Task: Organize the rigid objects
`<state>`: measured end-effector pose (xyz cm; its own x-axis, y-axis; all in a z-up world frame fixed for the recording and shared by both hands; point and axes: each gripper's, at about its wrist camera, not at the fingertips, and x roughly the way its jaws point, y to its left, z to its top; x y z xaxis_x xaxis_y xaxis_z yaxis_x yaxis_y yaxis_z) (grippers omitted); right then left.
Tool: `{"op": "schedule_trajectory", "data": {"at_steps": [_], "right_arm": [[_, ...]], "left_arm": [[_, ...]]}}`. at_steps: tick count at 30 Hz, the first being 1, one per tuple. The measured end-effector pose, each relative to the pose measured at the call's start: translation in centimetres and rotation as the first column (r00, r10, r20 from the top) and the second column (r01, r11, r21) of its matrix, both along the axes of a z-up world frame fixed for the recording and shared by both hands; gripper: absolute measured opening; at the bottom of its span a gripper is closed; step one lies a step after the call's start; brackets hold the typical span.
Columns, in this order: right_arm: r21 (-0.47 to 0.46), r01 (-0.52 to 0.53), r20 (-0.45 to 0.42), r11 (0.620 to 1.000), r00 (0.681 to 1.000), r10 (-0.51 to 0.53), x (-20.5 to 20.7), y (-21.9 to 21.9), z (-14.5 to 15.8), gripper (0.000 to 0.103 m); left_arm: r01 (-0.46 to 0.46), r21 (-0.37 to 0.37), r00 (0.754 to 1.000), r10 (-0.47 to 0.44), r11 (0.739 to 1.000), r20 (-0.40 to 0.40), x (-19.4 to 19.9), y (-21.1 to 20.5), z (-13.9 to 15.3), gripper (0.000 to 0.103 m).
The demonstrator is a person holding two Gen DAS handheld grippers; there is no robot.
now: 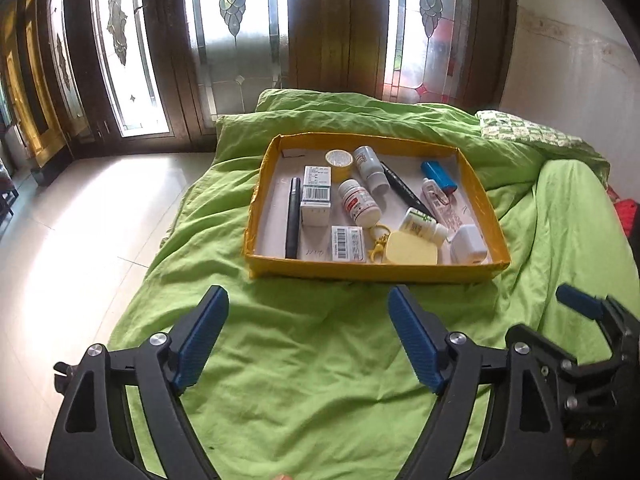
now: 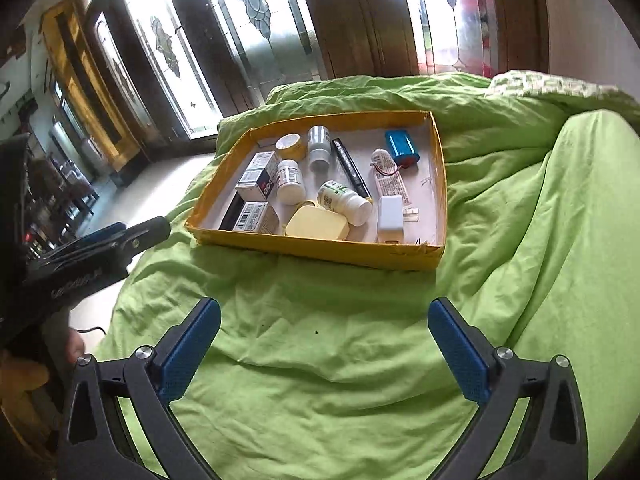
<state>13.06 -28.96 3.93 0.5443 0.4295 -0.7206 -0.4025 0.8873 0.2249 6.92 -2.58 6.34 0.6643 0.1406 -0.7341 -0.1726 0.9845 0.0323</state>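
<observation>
A bed point(image 1: 304, 360) under a rumpled green sheet carries everything. A shallow yellow tray point(image 1: 372, 270) lies on it toward the far edge, well ahead of both grippers, with bare sheet between its near wall and the fingertips.

Inside the tray, along its left wall, lies a black pen point(image 1: 293, 218), with stacked white boxes point(image 1: 316, 196) just beside it and a barcode box point(image 1: 347, 244) near the front wall. A tape roll point(image 1: 339, 161) sits toward the far wall. Three white bottles lie on their sides: one with a red label point(image 1: 359, 203), a grey-capped one point(image 1: 371, 170), and a green-labelled one point(image 1: 423, 226). A black marker point(image 1: 404, 188) runs diagonally mid-tray. A blue battery pack point(image 1: 438, 176) lies near the right wall, a white charger point(image 1: 469, 245) in the near right corner, and a pale yellow case point(image 1: 409, 250) against the front wall.

The left gripper point(image 1: 308, 300) hovers low over the sheet, jaws wide and holding nothing. The right gripper point(image 2: 324, 312) is level beside it, jaws equally wide and unladen.
</observation>
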Motion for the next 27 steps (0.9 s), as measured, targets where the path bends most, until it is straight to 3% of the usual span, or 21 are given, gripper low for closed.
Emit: {"op": "schedule_trajectory", "data": {"at_steps": [3, 7, 13, 17, 27], "right_arm": [[-0.039, 0.026, 0.053, 0.999, 0.998, -0.024, -0.7, 0.5, 0.6, 0.102], [-0.033, 0.083, 0.043, 0.996, 0.996, -0.081, -1.8, 0.2, 0.8, 0.102], [-0.060, 0.127, 0.064, 0.990, 0.990, -0.123, -3.7, 0.0, 2.0, 0.102], [-0.077, 0.163, 0.091, 0.984, 0.984, -0.156, -4.7, -0.2, 3.2, 0.102], [-0.060, 0.176, 0.070, 0.983, 0.983, -0.171, -5.5, -0.7, 4.0, 0.102]], "left_arm": [[-0.014, 0.052, 1.000, 0.014, 0.999, -0.003, -1.3, -0.2, 0.3, 0.084], [-0.026, 0.070, 1.000, 0.027, 0.997, -0.010, -2.8, -0.4, 0.3, 0.084], [0.003, 0.036, 1.000, -0.003, 0.999, -0.022, -4.3, -1.0, 0.1, 0.087], [0.025, 0.055, 1.000, -0.024, 0.998, -0.019, -4.6, -1.9, 0.8, 0.087], [0.035, 0.037, 0.999, -0.035, 0.999, 0.008, -4.8, -2.5, 2.2, 0.087]]}}
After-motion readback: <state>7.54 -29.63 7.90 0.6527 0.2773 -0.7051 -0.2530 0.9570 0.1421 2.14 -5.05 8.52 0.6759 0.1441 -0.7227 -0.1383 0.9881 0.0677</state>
